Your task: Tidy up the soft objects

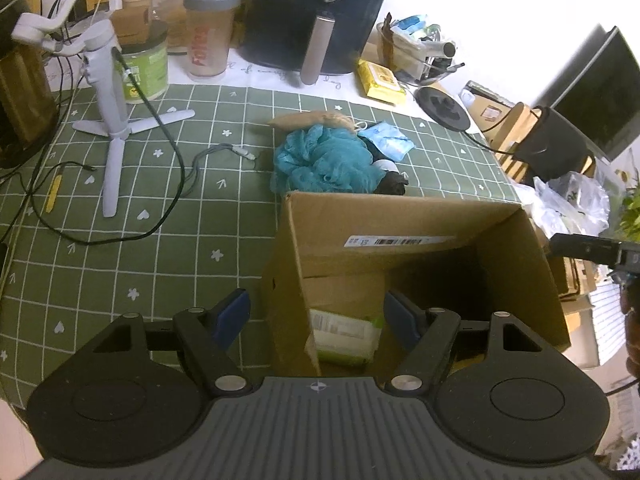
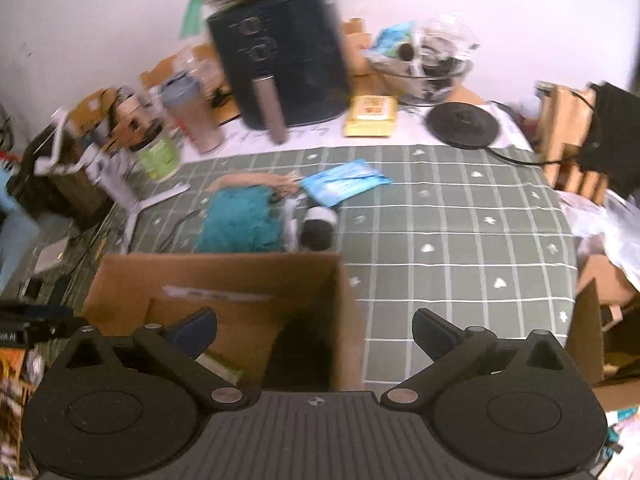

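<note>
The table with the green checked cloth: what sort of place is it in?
Probably a home kitchen or dining corner: a black air fryer, a shaker bottle and a kettle base crowd the table.

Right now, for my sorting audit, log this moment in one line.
left gripper: open, empty, over cardboard box | right gripper: open, empty | teal mesh sponge, blue face mask: on table
</note>
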`<state>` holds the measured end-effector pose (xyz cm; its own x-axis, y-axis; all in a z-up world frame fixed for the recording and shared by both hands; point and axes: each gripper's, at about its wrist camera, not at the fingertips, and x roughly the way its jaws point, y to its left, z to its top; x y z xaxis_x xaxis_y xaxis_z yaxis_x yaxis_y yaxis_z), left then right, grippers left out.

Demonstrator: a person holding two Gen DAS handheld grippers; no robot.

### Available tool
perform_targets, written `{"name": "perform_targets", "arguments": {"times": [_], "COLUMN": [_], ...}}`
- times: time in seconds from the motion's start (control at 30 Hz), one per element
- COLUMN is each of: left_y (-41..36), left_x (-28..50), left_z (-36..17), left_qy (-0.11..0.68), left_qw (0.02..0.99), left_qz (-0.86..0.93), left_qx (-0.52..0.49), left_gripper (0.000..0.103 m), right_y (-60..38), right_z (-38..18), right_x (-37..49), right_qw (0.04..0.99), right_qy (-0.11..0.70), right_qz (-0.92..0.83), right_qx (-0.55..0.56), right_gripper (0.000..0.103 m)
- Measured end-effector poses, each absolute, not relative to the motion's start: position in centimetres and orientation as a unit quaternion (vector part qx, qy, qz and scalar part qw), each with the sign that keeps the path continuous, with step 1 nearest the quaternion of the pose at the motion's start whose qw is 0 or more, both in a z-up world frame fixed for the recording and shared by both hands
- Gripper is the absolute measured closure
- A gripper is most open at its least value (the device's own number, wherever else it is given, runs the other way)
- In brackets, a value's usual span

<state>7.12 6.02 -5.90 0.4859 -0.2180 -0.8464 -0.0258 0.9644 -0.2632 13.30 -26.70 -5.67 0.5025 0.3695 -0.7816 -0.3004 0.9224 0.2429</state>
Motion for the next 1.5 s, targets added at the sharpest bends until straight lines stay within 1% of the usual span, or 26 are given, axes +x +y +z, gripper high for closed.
{"name": "perform_targets", "arguments": {"times": [0.27, 0.6, 0.9, 1.27, 1.5], "left_y": [4.8, 4.0, 4.2, 4.2, 4.1], "left_x": [9.3, 10.0, 10.0, 9.4, 8.7], "left_z": [-7.2, -7.4, -6.6, -5.0, -4.7], "left_qy": [0.514, 0.520, 0.512, 0.492, 0.490], "left_qw": [0.848, 0.846, 0.849, 0.859, 0.858], "left_qz": [-0.062, -0.044, -0.026, -0.015, -0.003], "left_qx": [-0.113, -0.110, -0.125, -0.141, -0.150], "left_gripper": [0.030, 0.030, 0.030, 0.030, 0.030], "right_y": [-28.1, -29.2, -29.3, -28.6, -26.4], "right_z": [-5.9, -6.4, -7.4, -9.9, -12.7], "right_x": [14.7, 16.3, 18.8, 25.5, 29.6], "right_qw": [0.874, 0.880, 0.889, 0.866, 0.844], "right_qy": [0.451, 0.446, 0.429, 0.449, 0.458], "right_qz": [0.178, 0.160, 0.153, 0.221, 0.279], "right_qx": [0.026, 0.012, -0.036, -0.018, 0.004], "right_gripper": [0.000, 0.000, 0.000, 0.000, 0.000]}}
